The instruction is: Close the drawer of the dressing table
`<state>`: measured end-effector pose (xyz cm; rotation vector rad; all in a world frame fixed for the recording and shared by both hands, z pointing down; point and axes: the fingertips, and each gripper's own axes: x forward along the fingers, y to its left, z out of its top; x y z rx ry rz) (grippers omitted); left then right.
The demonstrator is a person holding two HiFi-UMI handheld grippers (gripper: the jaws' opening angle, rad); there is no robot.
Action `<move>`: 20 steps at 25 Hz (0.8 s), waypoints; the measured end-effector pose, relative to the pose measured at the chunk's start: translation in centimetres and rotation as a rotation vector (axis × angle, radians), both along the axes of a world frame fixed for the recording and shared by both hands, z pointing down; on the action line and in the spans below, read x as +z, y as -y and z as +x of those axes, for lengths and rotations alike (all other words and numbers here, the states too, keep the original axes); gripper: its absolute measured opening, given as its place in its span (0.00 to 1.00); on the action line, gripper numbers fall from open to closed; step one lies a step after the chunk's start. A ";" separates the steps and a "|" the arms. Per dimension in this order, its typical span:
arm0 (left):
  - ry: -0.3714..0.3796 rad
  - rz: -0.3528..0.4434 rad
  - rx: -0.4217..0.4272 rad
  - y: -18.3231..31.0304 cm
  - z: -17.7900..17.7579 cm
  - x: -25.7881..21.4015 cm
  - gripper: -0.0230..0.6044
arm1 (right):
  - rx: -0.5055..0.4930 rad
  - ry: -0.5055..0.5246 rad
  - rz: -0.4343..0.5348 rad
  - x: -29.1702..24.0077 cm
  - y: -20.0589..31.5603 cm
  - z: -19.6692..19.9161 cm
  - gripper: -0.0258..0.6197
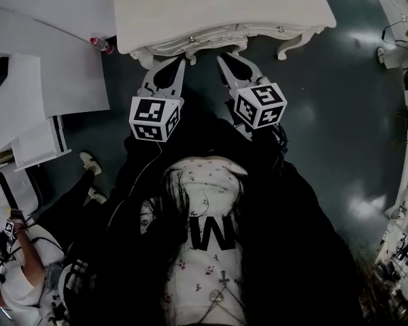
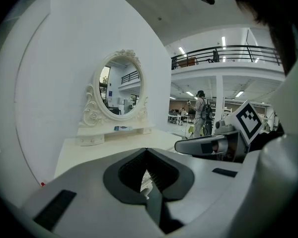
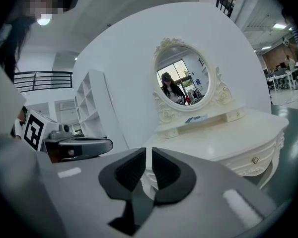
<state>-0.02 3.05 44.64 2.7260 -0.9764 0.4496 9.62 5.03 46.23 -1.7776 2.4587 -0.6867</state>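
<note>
The white dressing table (image 1: 224, 5) stands at the top of the head view, and its carved drawer front (image 1: 217, 36) sits flush with the frame. My left gripper (image 1: 171, 65) and right gripper (image 1: 226, 61) are held side by side just before that front edge. The left gripper (image 2: 147, 150) is shut with its tips meeting, and nothing is in it. The right gripper (image 3: 149, 150) is almost shut, with only a thin slit between its pads and nothing in it. In the right gripper view the table's oval mirror (image 3: 181, 78) and a drawer knob (image 3: 255, 160) show.
A small red-capped bottle (image 1: 100, 44) lies on the floor left of the table. White boards (image 1: 34, 66) cover the left side. A seated person (image 1: 20, 263) is at the lower left. Cluttered shelving (image 1: 404, 236) lines the right edge, beside dark green floor (image 1: 340, 128).
</note>
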 end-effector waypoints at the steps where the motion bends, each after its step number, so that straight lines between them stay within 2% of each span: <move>1: 0.000 0.003 -0.008 -0.2 -0.3 0.0 0.04 | -0.012 -0.004 0.001 0.0 0.0 -0.3 0.11; 9: -0.002 0.019 -0.060 -1.3 -2.0 -0.3 0.04 | -0.102 -0.025 0.006 -0.1 -0.2 -2.7 0.10; 20: 0.018 0.022 -0.050 -2.6 -1.9 -0.1 0.04 | -0.124 -0.029 -0.007 0.3 -0.8 -3.3 0.08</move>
